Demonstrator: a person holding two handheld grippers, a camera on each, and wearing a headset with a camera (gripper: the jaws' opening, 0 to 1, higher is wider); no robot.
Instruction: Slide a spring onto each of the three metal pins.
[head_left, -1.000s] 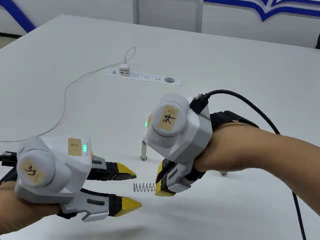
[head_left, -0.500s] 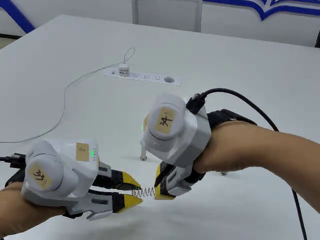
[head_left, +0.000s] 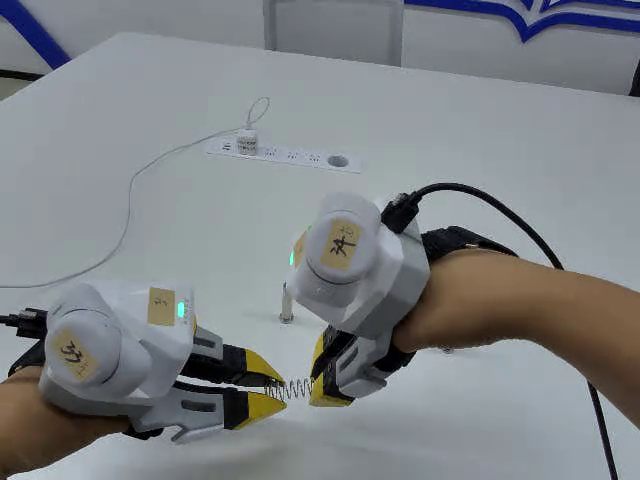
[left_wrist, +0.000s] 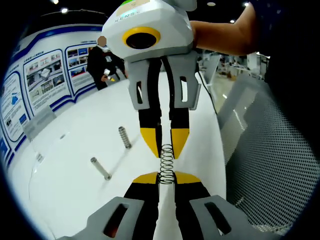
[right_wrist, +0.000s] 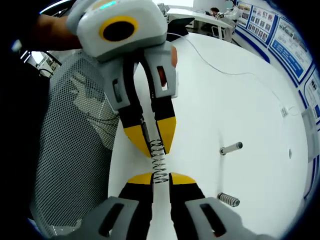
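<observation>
- Between the two grippers, low in the head view, the spring (left_wrist: 166, 162) hangs clear of the white table (head_left: 150, 120). It spans the gap with one end in each tool.
- Left gripper (left_wrist: 166, 178): jaws pinched together on one end of the coil.
- Right gripper (right_wrist: 155, 178): jaws likewise clamped on the opposite end.
- Beyond the grippers a bare pin (head_left: 287, 302) stands upright on the table, and a second pin (right_wrist: 227, 199) already carries a coil. The third pin cannot be made out with confidence.
- Judgement: the step in hand is a transfer or re-grip of the spring, ahead of threading it onto the bare pin.
- Recommended: only one gripper should let go, and only once the other's hold is firm. A thin coil held by a few turns may flick away.
- Recommended: the tools should not be drawn apart, as this would stretch the coil.
- Recommended: the retaining grip should sit on the side wall, leaving the lower mouth open. The coil's axis should be in line with the pin before lowering.
</observation>
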